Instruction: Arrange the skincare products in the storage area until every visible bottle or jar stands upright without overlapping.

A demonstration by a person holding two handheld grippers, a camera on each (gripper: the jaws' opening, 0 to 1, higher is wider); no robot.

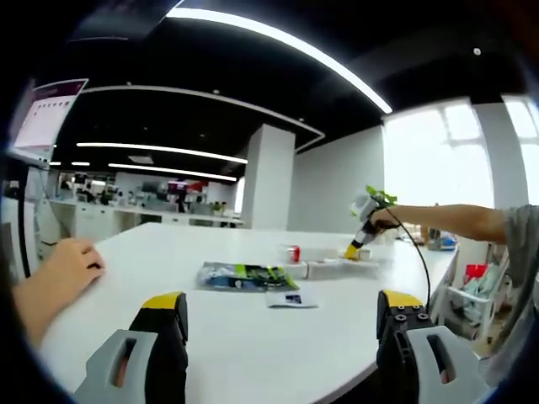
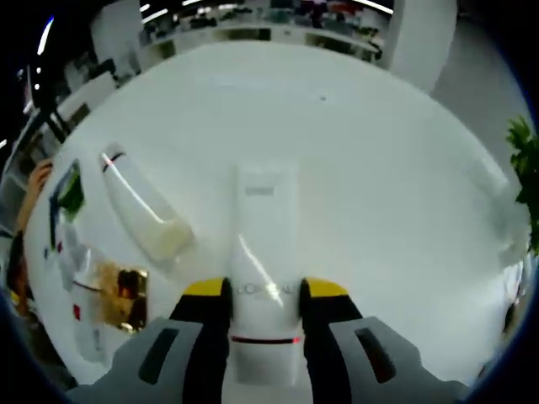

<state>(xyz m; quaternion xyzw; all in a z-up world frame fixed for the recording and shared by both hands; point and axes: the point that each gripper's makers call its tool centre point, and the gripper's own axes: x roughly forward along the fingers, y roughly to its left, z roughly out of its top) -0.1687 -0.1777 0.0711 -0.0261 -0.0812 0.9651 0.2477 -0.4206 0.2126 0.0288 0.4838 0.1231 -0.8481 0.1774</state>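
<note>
Hand of a person rests flat at the far left of the white desk in the left gripper view, idle and out of the working zone. Moving right, the left gripper hangs low over the near edge with its yellow-tipped jaws spread wide and nothing between them, apparently kept back as a spare. Beyond it, mid-desk, lie a flat printed packet and a small leaflet, with a little red-and-white jar standing upright just behind. Further right, a long pale tube lies on its side, and the right gripper, held by an outstretched arm, points down at it. In the right gripper view the reason for that pose is plain: the jaws straddle a white tube, closed against its two sides near the capped end, the body running away from the camera flat along the desk. I judge this grip is for tipping the tube up onto its cap, since it lies down and the task wants everything standing. To its left a clear bottle with pale contents lies tilted on its side, close by but not touching. An amber jar sits near the left edge; whether it stands upright I cannot tell.
</note>
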